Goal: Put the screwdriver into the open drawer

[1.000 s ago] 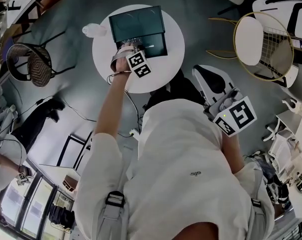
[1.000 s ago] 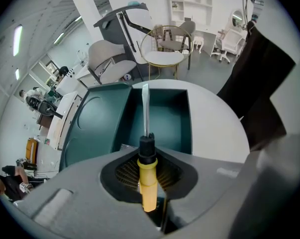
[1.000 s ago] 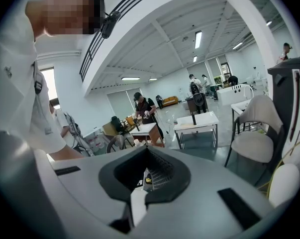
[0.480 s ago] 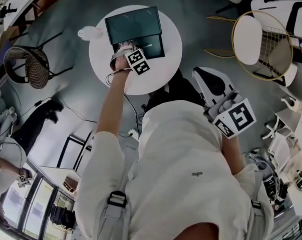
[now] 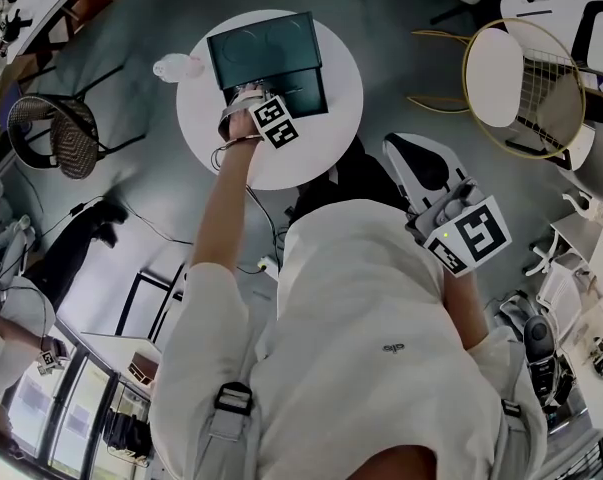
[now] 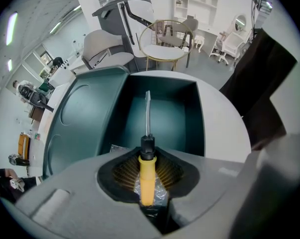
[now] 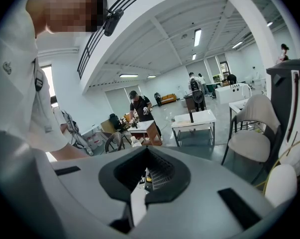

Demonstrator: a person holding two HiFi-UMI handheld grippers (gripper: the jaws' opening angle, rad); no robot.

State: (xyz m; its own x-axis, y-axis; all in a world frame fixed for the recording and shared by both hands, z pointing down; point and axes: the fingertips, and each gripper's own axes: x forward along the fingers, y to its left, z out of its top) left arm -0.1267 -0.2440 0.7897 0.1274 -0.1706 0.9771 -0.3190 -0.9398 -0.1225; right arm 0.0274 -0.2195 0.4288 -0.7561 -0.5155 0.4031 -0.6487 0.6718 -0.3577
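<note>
Left gripper [image 6: 147, 177] clenches the screwdriver [image 6: 148, 146], shaft pointing twelve o'clock over the open drawer [image 6: 175, 121]; I'd lower it flat, then release.

The yellow-handled screwdriver [image 6: 147, 151] had a smooth, glossy plastic grip, a matt black collar and a bright bare-metal shaft. It sat between the ribbed pads, rimmed in matt black, of the grey moulded-plastic left gripper [image 6: 147, 176], with a scrap of crinkled silver foil [image 6: 161, 195] under the grip. Ahead of the jaws, the dark teal open drawer [image 6: 174, 118] looked smooth with a dull satin sheen. The round white table [image 6: 219, 116] beneath it was smooth and matt.
</note>
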